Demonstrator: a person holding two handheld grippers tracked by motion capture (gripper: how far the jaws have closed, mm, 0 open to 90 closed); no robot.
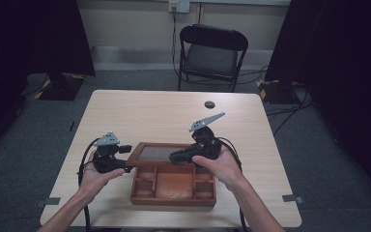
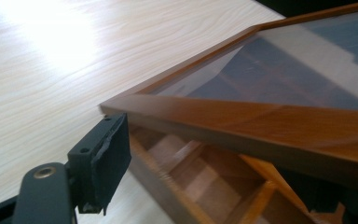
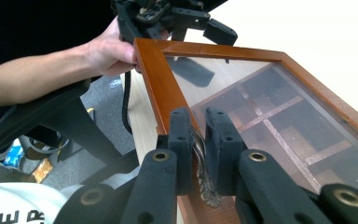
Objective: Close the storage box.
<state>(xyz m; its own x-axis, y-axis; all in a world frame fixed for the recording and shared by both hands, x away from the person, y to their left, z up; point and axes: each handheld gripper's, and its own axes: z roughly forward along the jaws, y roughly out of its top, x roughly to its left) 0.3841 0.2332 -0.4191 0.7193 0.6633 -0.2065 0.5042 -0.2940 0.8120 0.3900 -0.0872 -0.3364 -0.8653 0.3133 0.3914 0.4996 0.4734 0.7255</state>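
A brown wooden box (image 1: 173, 193) with several compartments sits near the table's front edge. Its glass-paned lid (image 1: 157, 153) is hinged up, tilted over the back of the box. My right gripper (image 3: 199, 121) is shut on a small ornate metal clasp (image 3: 205, 189) on the lid's wooden frame (image 3: 161, 79); in the high view the right gripper (image 1: 175, 157) reaches the lid from the right. My left gripper (image 1: 129, 158) stands at the lid's left corner (image 2: 121, 105) with its jaws apart, one on each side of the frame rail. The left gripper (image 3: 205, 46) has one jaw under the glass.
The light wooden table (image 1: 174, 116) has bare room behind and to both sides of the box. A small dark round thing (image 1: 209, 104) lies near its far edge. A black folding chair (image 1: 212, 53) stands beyond the table.
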